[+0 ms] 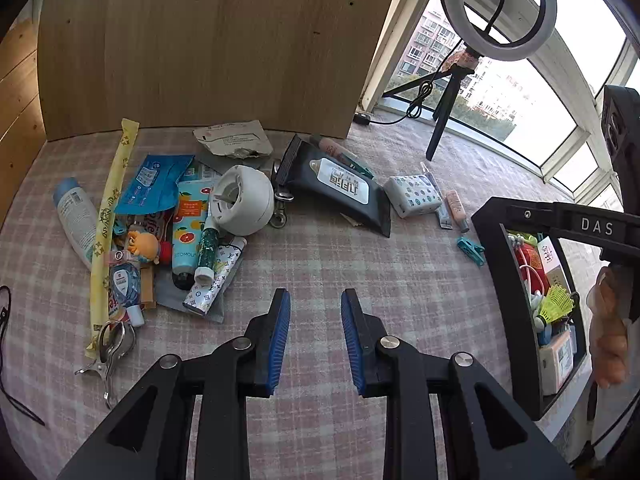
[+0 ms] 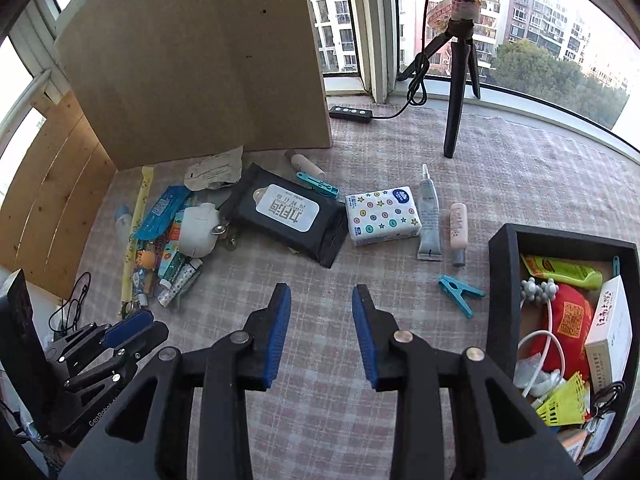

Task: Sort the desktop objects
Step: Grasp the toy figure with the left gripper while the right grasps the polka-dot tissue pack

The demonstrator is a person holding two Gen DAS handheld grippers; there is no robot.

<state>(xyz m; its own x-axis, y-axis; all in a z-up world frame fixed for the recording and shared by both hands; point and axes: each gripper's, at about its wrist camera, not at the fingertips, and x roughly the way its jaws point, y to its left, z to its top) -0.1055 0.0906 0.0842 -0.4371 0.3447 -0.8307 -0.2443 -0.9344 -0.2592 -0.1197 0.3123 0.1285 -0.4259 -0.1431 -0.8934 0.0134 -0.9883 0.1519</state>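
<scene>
Both tools hang over bare checked cloth on the bench (image 2: 320, 420), angled down. Left tool (image 1: 316, 300): jaws parted, nothing between them. Right tool (image 2: 322, 294): jaws parted wider, also nothing held. Just right of the right tool, the black bin (image 2: 504, 292), nearly full: red pouch (image 2: 570, 316), white cable (image 2: 548, 344), white carton (image 2: 612, 332), yellow-green mesh piece (image 2: 564, 400), green sachet (image 2: 560, 270). Between bin and right tool, a blue clothes peg (image 2: 458, 290) lies alone. Ahead, past an open strip of cloth, a row: black wipes pack (image 2: 288, 216), tissue pack (image 2: 382, 216), grey tube (image 2: 429, 220), pink tube (image 2: 458, 226). Ahead-left of the left tool, a heap: white round gadget (image 1: 242, 200), tubes, blue packet (image 1: 154, 182), yellow strip (image 1: 110, 216), metal clip (image 1: 110, 352). Farther on a wooden board (image 1: 208, 44) stands upright; right of it a tripod (image 2: 456, 92) before the window.
</scene>
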